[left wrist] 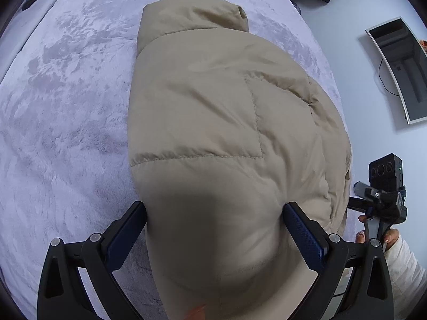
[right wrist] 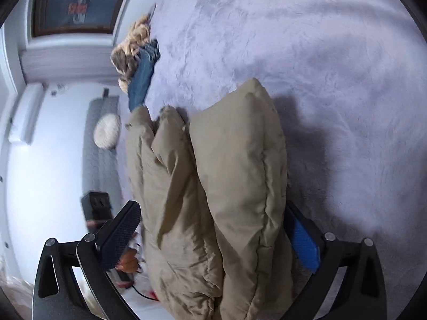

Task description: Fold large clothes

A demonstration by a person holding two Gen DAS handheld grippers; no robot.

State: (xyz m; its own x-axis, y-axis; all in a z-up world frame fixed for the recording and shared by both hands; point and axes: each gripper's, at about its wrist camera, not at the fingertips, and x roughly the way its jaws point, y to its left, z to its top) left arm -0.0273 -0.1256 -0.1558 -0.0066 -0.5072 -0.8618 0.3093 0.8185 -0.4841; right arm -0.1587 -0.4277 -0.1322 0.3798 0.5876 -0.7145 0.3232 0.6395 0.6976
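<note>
On the pale plush blanket covering the bed lies a beige padded jacket, folded into a thick bundle with its hood end farthest from the left camera and one long side near the bed's right edge. Both tools have the near end of it between their fingers. The left gripper has its jaws spread wide, with the bulky end filling the gap and pressing against both pads, so it looks to be clasping the padding, though how firmly I cannot tell. The right gripper likewise straddles several stacked layers of the jacket, jaws wide around them; the left pad seems just off the cloth, so a true hold is uncertain.

Such a jacket should be light for its bulk, soft and springy, with a smooth shell that may slide in the pads. Squeezing deep through all layers near a stitched seam, not on the puffed middle, should hold best. Jeans and a furry garment lie at the bed's far edge
</note>
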